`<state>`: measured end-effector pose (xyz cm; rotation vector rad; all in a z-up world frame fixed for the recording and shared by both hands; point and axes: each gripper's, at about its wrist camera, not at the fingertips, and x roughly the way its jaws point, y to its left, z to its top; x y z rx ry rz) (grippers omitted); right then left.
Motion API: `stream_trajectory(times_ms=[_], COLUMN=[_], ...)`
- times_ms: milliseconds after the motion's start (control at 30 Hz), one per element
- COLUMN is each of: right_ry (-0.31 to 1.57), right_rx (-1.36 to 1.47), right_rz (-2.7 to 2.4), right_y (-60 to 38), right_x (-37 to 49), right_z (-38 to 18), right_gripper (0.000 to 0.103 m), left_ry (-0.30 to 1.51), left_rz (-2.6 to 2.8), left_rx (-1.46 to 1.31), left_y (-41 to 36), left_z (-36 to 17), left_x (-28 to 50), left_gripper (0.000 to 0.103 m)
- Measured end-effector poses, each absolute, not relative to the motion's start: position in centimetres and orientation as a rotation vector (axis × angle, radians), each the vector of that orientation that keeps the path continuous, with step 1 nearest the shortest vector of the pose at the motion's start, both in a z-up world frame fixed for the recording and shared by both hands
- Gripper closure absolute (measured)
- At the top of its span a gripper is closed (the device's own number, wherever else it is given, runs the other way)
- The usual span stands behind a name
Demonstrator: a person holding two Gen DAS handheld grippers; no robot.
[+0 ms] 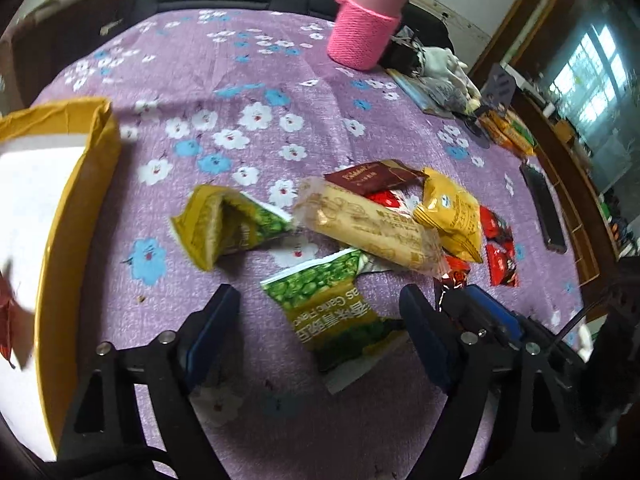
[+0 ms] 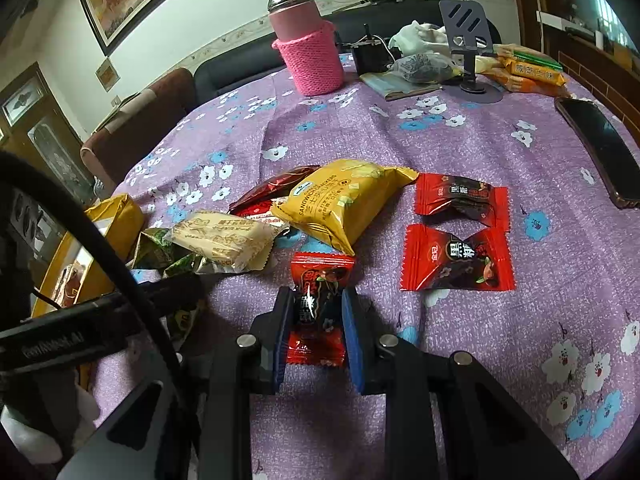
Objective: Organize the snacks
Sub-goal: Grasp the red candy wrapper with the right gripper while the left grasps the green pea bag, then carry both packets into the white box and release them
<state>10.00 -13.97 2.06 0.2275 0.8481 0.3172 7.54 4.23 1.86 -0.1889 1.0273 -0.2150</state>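
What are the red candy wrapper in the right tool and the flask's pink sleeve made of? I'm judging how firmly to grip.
The red candy wrapper looks like thin glossy plastic film: it shows highlights and crinkles between the right tool's pads. The pink sleeve on the flask looks like knitted yarn, matte with visible stitch rows.

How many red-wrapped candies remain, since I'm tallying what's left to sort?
3. One red-wrapped candy is clamped in the right gripper; two lie on the purple cloth to its right, nearer and farther. Others may hide under the snack pile.
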Motion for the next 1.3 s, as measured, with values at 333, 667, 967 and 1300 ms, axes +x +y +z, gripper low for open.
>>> stream_trajectory(times_ms=[333,667,967,1300], right_ry=[0.848,0.813,0.824,0.832], right_rx=[0.267,0.336,0.254,0.095], right_rz=[0.331,0.388,0.337,0.310], right_y=[-14.3,-14.4,-13.1,-10.4], right_x=[9.8,9.4,9.5,8.7], right_z=[2.2,2.4,2.2,2.5], right_gripper=[0.086,0.096,0.065,0.081], left_ry=[0.986,0.873,0.814,0.762], left_rz=[-0.192,-0.215,-0.197,-0.145], left_rx=[-0.079,-0.165,-0.213,-0.263], left_y=[3.2,6.8,10.1,14.7], left_z=[2.1,6.9,8.6,9.6], left_x=[6.6,1.4,-1.6,-4.8], left_gripper=[0.063,0.063,0.063,0.063])
